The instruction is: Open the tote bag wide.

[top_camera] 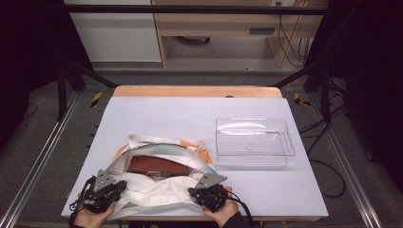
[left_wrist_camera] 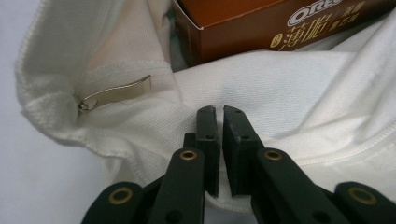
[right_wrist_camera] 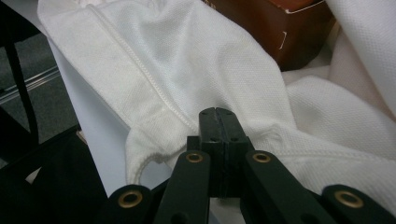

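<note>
Both hand-held grippers, left (top_camera: 105, 189) and right (top_camera: 207, 190), were pinched shut on the near hem of a white bag (top_camera: 157, 192) on the table (top_camera: 157, 114); a weak pinch could drop the hem and spill its brown box (top_camera: 158, 166).

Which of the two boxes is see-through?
The clear plastic bin, standing on the table to the right of the white bag. The other, the brown Oreo box, is solid cardboard and lies inside that bag.

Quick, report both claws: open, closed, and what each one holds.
Left claw: closed on the white bag's edge.
Right claw: closed; whether it pinches the bag cannot be told.
</note>
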### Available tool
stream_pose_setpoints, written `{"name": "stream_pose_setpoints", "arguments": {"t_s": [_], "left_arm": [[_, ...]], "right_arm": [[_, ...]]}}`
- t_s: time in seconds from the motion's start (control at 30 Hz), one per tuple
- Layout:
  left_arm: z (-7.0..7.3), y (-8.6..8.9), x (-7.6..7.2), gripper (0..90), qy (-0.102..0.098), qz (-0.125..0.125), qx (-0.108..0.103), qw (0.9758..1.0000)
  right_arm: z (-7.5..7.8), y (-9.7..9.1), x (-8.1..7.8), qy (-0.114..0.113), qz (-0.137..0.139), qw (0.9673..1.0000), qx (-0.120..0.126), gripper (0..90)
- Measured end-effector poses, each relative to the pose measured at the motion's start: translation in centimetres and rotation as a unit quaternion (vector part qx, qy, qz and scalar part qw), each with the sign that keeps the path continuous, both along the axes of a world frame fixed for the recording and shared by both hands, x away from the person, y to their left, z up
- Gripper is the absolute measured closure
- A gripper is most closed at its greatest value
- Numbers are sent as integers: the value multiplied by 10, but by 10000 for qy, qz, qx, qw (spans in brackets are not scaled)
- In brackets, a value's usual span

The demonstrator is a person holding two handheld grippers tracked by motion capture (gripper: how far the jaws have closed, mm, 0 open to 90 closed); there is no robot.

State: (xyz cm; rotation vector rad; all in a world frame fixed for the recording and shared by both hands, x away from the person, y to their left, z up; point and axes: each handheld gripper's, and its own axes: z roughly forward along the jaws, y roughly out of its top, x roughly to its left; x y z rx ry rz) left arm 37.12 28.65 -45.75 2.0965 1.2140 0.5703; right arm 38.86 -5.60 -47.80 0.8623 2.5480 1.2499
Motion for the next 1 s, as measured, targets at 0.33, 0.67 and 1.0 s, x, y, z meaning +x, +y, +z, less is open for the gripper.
{"name": "stream_pose_setpoints", "arguments": {"t_s": [0.33, 0.67, 1.0], "left_arm": [[44, 19, -1, 877, -746, 103, -913, 9930], [46, 21, 50, 884, -743, 255, -500, 9957], [20, 24, 71, 900, -605, 438, -225, 9970]], "right_arm": [[46, -15, 1, -267, -106, 9981, 542, 887], [52, -7, 35, -612, -738, 9949, 299, 900], [35, 7, 56, -774, -1306, 9881, -263, 900]]}}
